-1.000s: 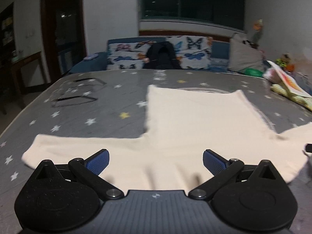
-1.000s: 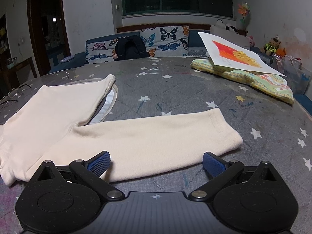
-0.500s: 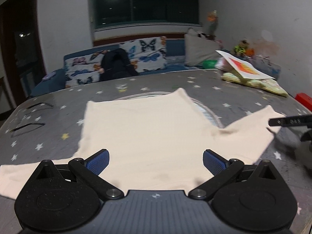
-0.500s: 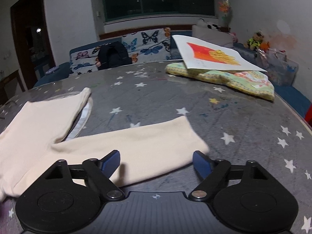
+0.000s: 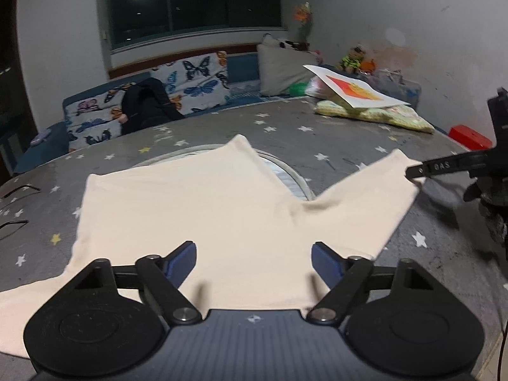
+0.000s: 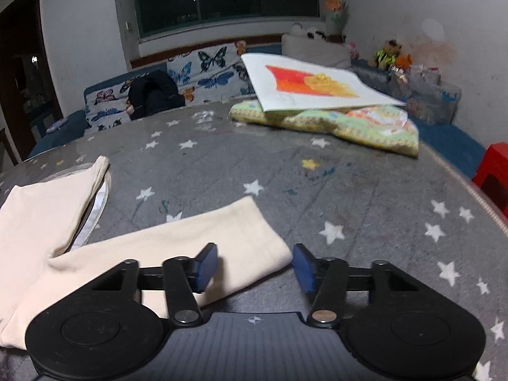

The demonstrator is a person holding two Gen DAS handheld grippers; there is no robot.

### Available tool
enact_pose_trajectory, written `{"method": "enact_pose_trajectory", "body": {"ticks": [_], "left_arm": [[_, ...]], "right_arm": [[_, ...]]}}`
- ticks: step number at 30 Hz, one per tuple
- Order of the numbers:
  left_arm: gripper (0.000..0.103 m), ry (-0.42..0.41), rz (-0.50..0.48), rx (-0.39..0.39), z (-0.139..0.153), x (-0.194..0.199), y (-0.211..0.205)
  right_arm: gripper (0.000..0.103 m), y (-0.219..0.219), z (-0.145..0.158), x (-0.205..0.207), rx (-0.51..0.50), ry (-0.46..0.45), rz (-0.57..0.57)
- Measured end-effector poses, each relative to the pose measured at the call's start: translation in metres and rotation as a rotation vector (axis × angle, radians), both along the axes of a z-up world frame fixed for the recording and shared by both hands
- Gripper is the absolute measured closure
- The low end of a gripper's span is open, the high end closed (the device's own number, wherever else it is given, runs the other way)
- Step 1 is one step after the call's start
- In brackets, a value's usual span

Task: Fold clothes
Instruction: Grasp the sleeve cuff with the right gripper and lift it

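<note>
A cream long-sleeved top (image 5: pixel 203 209) lies flat on the grey star-patterned table (image 5: pixel 349 146). My left gripper (image 5: pixel 254 258) is open and empty, low over the top's near edge. The right sleeve (image 6: pixel 197 247) stretches toward my right gripper (image 6: pixel 255 265), which is open with its jaws on either side of the sleeve's cuff end. The right gripper also shows at the right edge of the left wrist view (image 5: pixel 444 166), at the cuff.
A green patterned cloth (image 6: pixel 349 123) with a white drawing board (image 6: pixel 311 85) on it lies at the table's far right. A red stool (image 6: pixel 495 171) stands beyond the right edge. A butterfly-print sofa (image 5: pixel 143 108) is behind the table. Wire hangers (image 5: pixel 16 209) lie at far left.
Both grippers have swung right. My right gripper's jaws have narrowed and come down around the sleeve cuff. The left view now takes in the right sleeve and the right gripper.
</note>
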State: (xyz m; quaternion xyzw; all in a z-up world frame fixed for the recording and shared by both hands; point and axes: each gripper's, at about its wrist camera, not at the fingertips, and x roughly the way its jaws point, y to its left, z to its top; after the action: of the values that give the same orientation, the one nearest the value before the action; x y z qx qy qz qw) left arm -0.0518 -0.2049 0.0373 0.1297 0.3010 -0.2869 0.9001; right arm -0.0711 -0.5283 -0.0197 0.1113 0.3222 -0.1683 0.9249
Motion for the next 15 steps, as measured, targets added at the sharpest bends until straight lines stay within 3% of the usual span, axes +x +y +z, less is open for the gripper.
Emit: {"method": "enact_pose_trajectory", "body": {"ticks": [4,6,12,15], "left_arm": [[0.04,0.012,-0.041,0.014,-0.004,-0.002,-0.006],[0.043,0.02,-0.052,0.022,-0.007,-0.002,-0.01],[0.044,0.034,-0.066,0.041,-0.012,0.0,-0.017],[0.043,0.039,-0.074,0.048,-0.012,0.0,-0.021]], "right_arm": [[0.079,0.0,0.0,-0.001,0.021,-0.012,0.008],[0.083,-0.001,0.0,-0.001,0.03,-0.016,0.008],[0.086,-0.001,0.005,-0.002,0.036,-0.021,0.013],[0.08,-0.001,0.005,-0.001,0.039,-0.019,0.014]]}}
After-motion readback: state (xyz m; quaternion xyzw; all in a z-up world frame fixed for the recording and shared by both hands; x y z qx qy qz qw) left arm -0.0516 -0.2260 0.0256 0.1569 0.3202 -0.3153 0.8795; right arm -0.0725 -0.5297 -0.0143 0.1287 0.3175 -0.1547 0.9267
